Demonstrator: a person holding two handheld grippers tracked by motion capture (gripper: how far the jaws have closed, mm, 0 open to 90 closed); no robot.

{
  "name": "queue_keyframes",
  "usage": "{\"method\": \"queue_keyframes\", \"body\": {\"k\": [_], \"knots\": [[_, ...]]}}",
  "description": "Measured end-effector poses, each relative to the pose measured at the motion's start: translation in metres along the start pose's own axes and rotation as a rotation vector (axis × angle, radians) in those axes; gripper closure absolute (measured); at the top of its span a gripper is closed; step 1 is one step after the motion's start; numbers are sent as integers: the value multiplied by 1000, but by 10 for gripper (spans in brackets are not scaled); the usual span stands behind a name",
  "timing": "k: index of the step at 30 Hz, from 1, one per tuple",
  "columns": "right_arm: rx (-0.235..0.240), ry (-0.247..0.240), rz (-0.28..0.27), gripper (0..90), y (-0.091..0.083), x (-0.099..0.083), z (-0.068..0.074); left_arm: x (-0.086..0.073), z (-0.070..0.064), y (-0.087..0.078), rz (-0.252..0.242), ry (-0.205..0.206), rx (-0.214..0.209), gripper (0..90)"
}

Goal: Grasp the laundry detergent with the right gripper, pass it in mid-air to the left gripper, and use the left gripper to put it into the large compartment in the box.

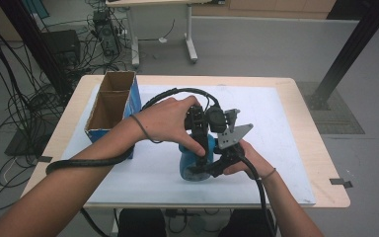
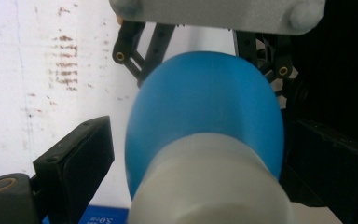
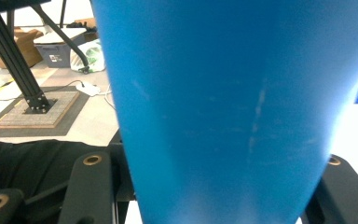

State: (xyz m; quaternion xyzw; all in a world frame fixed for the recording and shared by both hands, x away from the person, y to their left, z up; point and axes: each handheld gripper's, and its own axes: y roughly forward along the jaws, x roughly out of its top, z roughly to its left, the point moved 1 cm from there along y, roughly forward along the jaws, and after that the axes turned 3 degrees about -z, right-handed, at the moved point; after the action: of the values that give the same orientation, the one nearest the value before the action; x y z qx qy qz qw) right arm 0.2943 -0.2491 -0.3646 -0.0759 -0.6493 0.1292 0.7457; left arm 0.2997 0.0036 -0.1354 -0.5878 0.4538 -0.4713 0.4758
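A blue bottle (image 1: 188, 163) with a white cap (image 2: 214, 186) stands on the white mat, near the front middle. My right gripper (image 1: 200, 170) comes in low from the right and is shut on the bottle's lower body (image 3: 223, 107), which touches both of its jaws. My left gripper (image 1: 205, 145) points down over the bottle from above. Its jaws straddle the white cap, and a strip of mat shows between the left fingertip (image 2: 81, 158) and the bottle (image 2: 205, 107). The right gripper's grey plate (image 2: 214, 14) sits beyond the bottle.
An open cardboard box (image 1: 111, 103) with blue sides and two compartments stands at the mat's back left. The white mat (image 1: 276, 138) covers most of the wooden table (image 1: 321, 163). Black frame posts and cables stand on the floor around the table.
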Motion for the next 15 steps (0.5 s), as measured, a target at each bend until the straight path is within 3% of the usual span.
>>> {"method": "queue_keyframes", "body": {"k": [15], "knots": [[-7,3,0,426,-1,-1,-2,-1,0,-1,-3,-3,6,78]]}}
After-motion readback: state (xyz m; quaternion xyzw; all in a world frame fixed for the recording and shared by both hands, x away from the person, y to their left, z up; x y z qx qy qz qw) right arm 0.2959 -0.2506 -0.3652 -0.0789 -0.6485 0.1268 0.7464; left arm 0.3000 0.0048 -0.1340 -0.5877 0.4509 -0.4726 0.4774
